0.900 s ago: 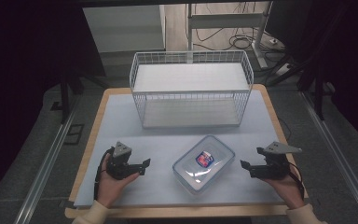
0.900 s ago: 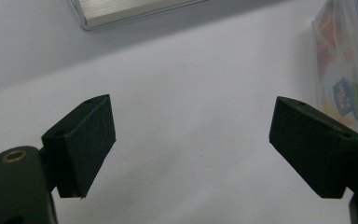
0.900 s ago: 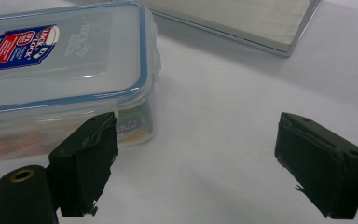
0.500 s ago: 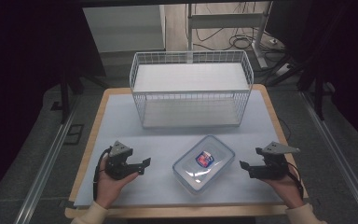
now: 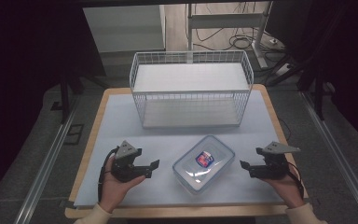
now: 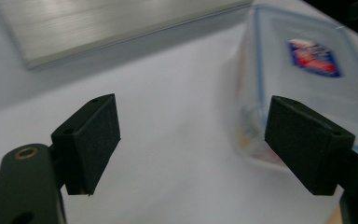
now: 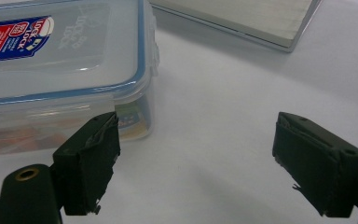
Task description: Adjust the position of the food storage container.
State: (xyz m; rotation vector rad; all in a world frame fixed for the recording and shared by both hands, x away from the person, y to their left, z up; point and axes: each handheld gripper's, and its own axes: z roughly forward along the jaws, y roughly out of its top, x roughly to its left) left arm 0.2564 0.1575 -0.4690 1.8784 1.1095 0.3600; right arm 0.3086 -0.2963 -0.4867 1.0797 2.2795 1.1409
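Note:
A clear plastic lidded container (image 5: 204, 163) with a blue seal and a red-and-blue label lies on the white mat near the front. My left gripper (image 5: 152, 169) rests to its left, jaws wide open and pointing at it, with nothing between them. In the left gripper view the container (image 6: 307, 70) lies ahead on the right, behind the right pad (image 6: 307, 144). My right gripper (image 5: 245, 168) sits to the container's right, also open and empty. Seen from the right gripper view, the container (image 7: 60, 60) lies ahead at the left, beyond the left pad (image 7: 91, 161).
A white wire basket (image 5: 191, 88) stands on the far half of the mat, its metal base (image 6: 102, 25) seen in both gripper views (image 7: 242, 16). The wooden table's edge (image 5: 177, 212) runs along the front. Dark floor and cables surround the table.

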